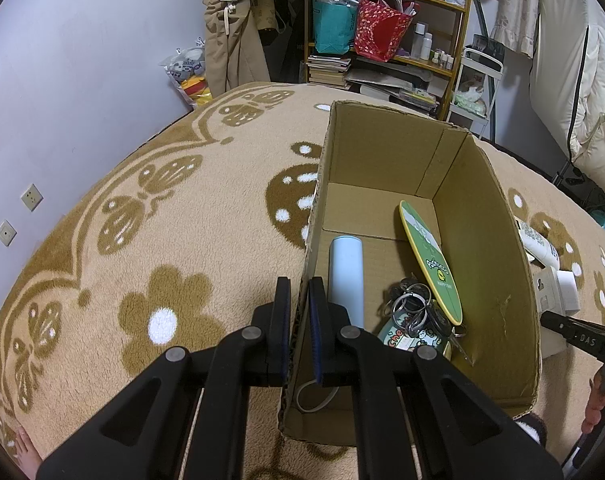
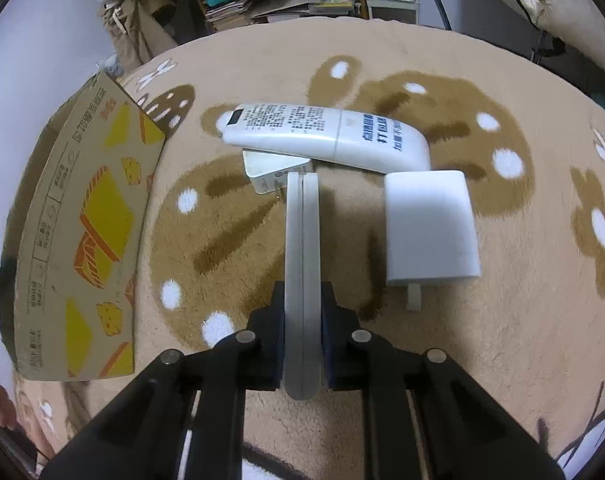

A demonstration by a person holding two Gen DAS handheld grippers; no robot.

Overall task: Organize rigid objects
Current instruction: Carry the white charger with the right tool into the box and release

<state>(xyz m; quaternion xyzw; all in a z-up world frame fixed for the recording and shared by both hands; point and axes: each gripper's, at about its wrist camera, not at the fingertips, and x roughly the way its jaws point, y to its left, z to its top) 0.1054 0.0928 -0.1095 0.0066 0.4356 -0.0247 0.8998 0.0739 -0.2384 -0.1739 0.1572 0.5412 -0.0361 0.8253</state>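
An open cardboard box stands on the patterned blanket. Inside lie a pale blue tube, a green oval card, a bunch of keys and a white cable. My left gripper is shut on the box's left wall. My right gripper is shut on a flat white slab-like object, held edge-on above the blanket. Ahead of it lie a white tube with printed text, a small white box and a white charger block.
The box's printed outer wall is at the left of the right wrist view. Shelves with bags, books and bottles stand behind the bed, with hanging clothes beside them. A wall runs along the left.
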